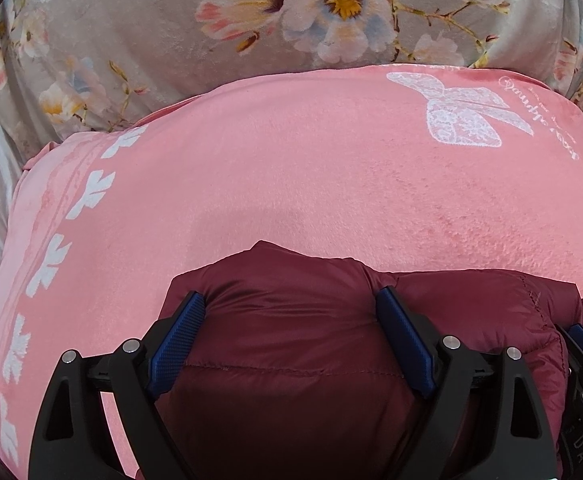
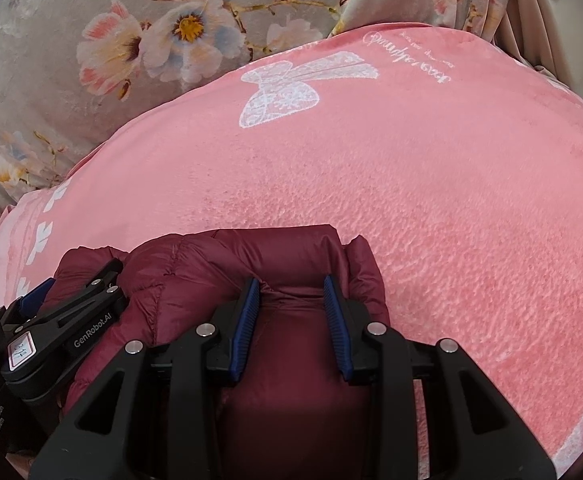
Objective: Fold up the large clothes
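Gripping maroon puffer jacket (image 1: 299, 344) | left gripper (image 1: 291, 320) fingers wide (bulging fabric between) | right gripper (image 2: 292, 308) fingers narrower | pink blanket (image 2: 431, 184) beneath

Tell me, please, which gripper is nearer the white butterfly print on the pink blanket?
Right. The butterfly print lies almost straight ahead of the right gripper, while from the left gripper it sits ahead and off to the right. Both hold the maroon jacket.

maroon puffer jacket (image 1: 291, 340) slick shiny nylon, pink blanket (image 1: 291, 184) under it matt plush fleece, floral sheet (image 1: 151, 32) beyond blanket soft velvety cloth
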Demonstrator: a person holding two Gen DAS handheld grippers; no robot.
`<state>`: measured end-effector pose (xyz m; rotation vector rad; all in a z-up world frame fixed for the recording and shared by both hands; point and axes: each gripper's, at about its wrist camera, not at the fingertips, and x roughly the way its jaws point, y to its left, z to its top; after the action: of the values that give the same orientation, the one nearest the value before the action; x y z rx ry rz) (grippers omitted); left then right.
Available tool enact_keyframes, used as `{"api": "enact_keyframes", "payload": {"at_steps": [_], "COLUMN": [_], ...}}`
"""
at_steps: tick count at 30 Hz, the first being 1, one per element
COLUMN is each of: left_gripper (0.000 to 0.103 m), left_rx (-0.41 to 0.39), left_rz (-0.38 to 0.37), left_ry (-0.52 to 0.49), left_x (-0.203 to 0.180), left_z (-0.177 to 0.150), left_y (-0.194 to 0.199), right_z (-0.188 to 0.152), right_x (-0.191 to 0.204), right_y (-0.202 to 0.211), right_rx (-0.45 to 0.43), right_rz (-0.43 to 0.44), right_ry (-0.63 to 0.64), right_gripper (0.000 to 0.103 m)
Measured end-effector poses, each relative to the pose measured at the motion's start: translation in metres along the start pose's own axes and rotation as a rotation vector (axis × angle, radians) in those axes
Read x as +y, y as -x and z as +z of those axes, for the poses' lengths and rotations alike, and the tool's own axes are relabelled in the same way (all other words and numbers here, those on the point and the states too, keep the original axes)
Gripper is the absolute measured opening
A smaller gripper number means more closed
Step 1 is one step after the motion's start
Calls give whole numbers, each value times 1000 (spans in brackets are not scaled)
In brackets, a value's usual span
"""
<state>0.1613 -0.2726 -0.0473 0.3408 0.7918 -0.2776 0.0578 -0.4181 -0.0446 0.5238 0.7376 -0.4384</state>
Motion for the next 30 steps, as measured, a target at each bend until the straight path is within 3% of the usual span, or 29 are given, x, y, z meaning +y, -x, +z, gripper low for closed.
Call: {"api": "enact_keyframes", "payload": {"at_steps": [3, 6, 11, 17, 30], "left_gripper": [86, 86, 86, 86, 88], "left_rx": [26, 47, 72, 183, 153], "left_rz": [-17, -84, -115, -160, -123], "left_ry": [-4, 25, 22, 25, 18], "left_x": [6, 26, 50, 59, 63], "left_z": [0, -8, -42, -91, -123], "left_y": [8, 38, 87, 97, 109], "right_z": [2, -6, -47, -99, -132], "right_x": [-7, -5, -11, -16, -23], "right_y": [13, 59, 117, 124, 122], "right_rx": [12, -43, -15, 78, 82], "right_rz": [31, -4, -17, -34, 0], "right_ry": [-18, 27, 89, 119, 48], "right_gripper": [33, 33, 33, 33, 41]}}
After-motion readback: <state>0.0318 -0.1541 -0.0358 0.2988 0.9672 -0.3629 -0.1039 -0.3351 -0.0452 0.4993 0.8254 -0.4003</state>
